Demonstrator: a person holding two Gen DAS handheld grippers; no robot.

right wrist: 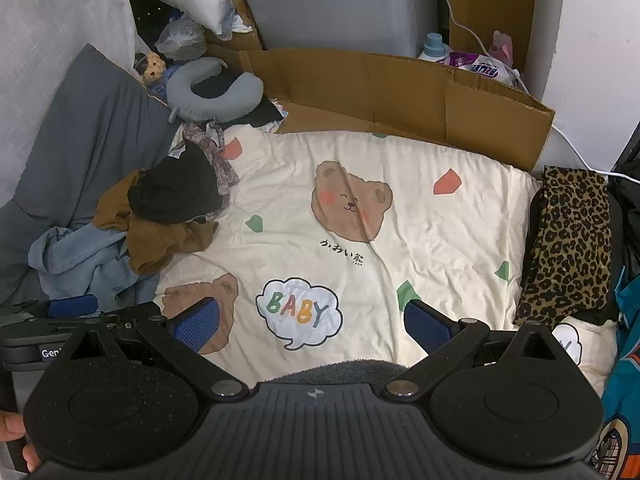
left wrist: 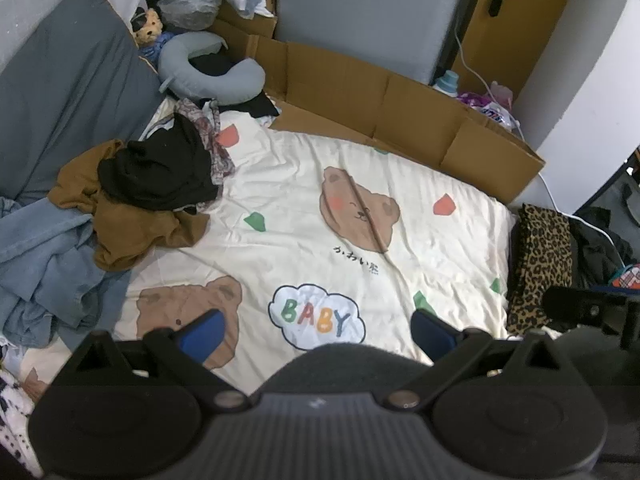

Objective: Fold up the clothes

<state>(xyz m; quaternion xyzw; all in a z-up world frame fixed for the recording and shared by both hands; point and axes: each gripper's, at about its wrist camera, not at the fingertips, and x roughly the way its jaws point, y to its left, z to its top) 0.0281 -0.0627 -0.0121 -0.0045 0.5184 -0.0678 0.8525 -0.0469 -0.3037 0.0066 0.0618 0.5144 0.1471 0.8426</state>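
Over the near edge of the bed (left wrist: 400,200) hover both grippers, side by side, each with its blue-padded fingers spread wide and grasping nothing. The left gripper (left wrist: 318,330) hangs above the cream bear-print sheet (right wrist: 440,232), near the "BABY" cloud (left wrist: 316,316) printed on it; the right gripper (right wrist: 312,322) hangs over the same print, and the left one's body shows at its lower left edge.

Along the bed's left edge lies the pile of unfolded clothes (left wrist: 132,200): a black garment (left wrist: 160,172) on top of a brown one (left wrist: 132,228), a light blue denim piece (left wrist: 44,264) spilling toward the near left corner, and a patterned cloth (right wrist: 216,156) behind them. At the right edge rests a folded leopard-print garment (right wrist: 568,248), lying flat on darker clothing.

Flattened cardboard (left wrist: 384,104) lines the far edge, and a grey neck pillow (left wrist: 212,72) sits at the far left corner beside a grey pillow (left wrist: 68,92).
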